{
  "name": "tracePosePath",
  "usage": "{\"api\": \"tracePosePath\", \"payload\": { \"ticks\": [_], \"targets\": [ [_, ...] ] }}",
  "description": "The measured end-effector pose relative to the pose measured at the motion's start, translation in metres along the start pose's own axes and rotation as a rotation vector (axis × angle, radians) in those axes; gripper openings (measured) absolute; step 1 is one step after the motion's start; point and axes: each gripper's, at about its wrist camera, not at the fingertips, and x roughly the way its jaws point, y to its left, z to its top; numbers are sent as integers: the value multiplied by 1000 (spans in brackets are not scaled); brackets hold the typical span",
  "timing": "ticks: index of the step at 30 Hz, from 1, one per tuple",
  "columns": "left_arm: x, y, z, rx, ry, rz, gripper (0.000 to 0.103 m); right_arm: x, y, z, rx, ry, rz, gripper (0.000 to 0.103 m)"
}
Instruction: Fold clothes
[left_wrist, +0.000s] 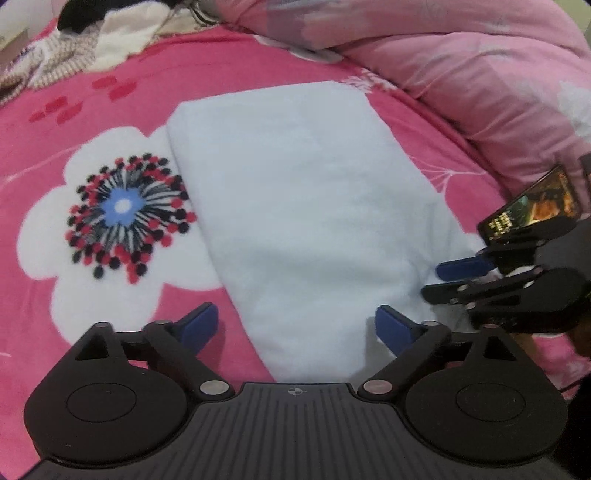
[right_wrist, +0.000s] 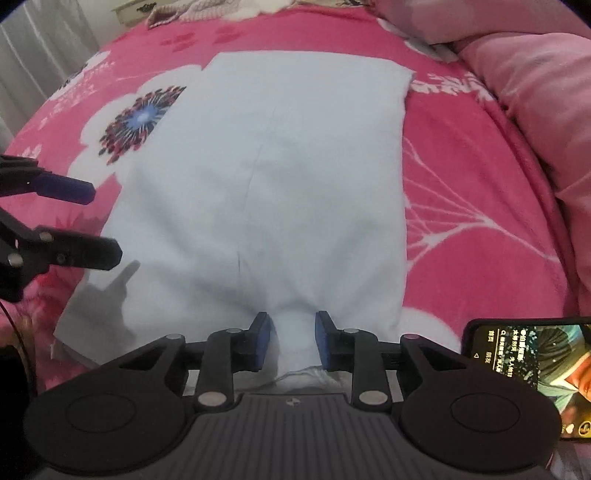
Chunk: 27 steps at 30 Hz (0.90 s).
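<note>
A pale blue garment (left_wrist: 303, 206) lies folded into a long rectangle on the pink floral bedspread (left_wrist: 74, 110). My left gripper (left_wrist: 295, 325) is open and hovers over the garment's near end, one finger on each side of it, holding nothing. In the right wrist view the same garment (right_wrist: 266, 166) stretches away from me. My right gripper (right_wrist: 293, 338) is shut on a bunched pinch of its near edge. The left gripper (right_wrist: 88, 221) shows open at the garment's left side. The right gripper (left_wrist: 443, 278) appears at the garment's right corner.
A lit phone (right_wrist: 532, 373) sits beside the right gripper, also visible as the phone (left_wrist: 532, 206). A bunched pink quilt (left_wrist: 480, 74) fills the right side of the bed. A pile of other clothes (left_wrist: 92, 37) lies at the far left corner. A curtain (right_wrist: 29, 55) hangs beyond the bed's left edge.
</note>
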Motion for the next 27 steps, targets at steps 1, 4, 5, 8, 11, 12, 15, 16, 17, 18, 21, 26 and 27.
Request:
{"api": "tracePosePath", "payload": {
  "ticks": [1, 4, 5, 8, 11, 12, 15, 16, 17, 18, 21, 26, 27],
  "targets": [
    [-1, -1, 0, 4, -6, 14, 97, -4, -1, 3, 16, -5, 3, 29],
    [-2, -1, 4, -2, -24, 42, 99, -17, -3, 10, 41, -49, 13, 32],
    [-3, 1, 7, -16, -30, 43, 99, -21, -3, 13, 50, -65, 12, 34],
    [-1, 3, 11, -54, -25, 61, 101, -25, -2, 15, 74, -81, 12, 38],
    [4, 4, 14, -92, -9, 86, 101, -23, -1, 15, 86, -76, 1, 46],
    [5, 5, 15, -105, -3, 94, 101, -23, 0, 14, 91, -76, -2, 47],
    [10, 7, 17, -143, 13, 119, 101, -24, 0, 14, 96, -82, -22, 53],
    [12, 7, 18, -155, 19, 128, 101, -25, 0, 13, 98, -83, -32, 54],
    [13, 7, 16, -162, 30, 146, 101, -24, -1, 13, 101, -82, -40, 54],
    [15, 6, 14, -168, 41, 163, 101, -24, 0, 13, 104, -78, -45, 55],
    [17, 7, 11, -171, 54, 204, 101, -20, -1, 14, 123, -64, -54, 55],
    [16, 14, 10, -230, 63, 216, 101, -18, 3, 15, 118, -54, -53, 56],
    [16, 16, 10, -240, 65, 219, 101, -19, 5, 15, 113, -55, -53, 57]
  ]
}}
